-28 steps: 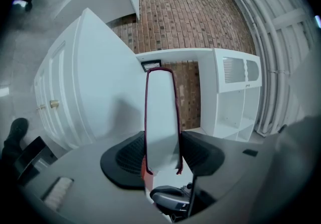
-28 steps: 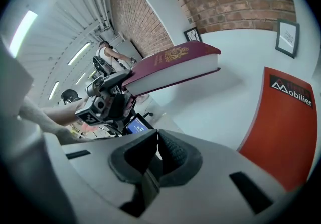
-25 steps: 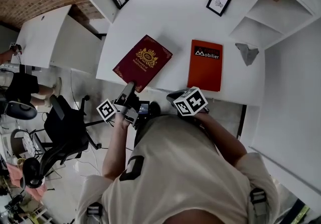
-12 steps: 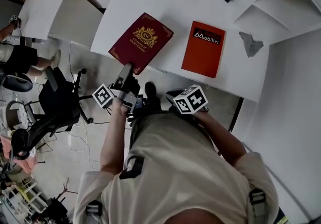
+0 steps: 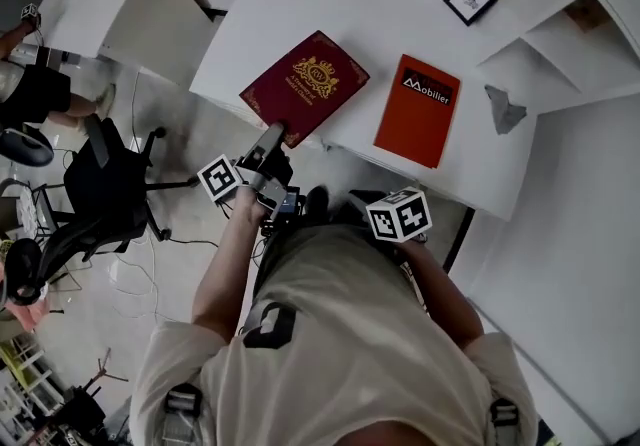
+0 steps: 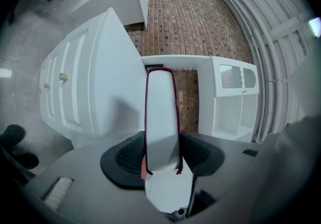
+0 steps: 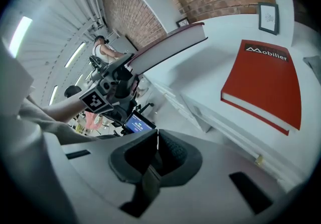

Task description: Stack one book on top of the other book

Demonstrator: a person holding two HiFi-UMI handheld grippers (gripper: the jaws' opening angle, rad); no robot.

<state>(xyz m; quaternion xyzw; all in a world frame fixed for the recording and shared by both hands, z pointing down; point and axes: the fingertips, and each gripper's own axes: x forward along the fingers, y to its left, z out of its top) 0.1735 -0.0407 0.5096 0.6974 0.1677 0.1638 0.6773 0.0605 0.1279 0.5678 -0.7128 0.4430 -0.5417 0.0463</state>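
The left gripper [image 5: 270,142] was clamped on the near edge of the maroon book [image 5: 305,87], its jaws partly apart with the cover and pages pressed between the pads; the book hung over the white table's [image 5: 400,4] near left edge; the orange book [image 5: 418,109] lay flat to its right, apart from it; the right gripper [image 7: 156,150] was closed and empty, off the table's near edge.

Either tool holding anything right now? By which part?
Left tool grips the maroon book by its near edge, close to the corner; right tool is shut and empty.
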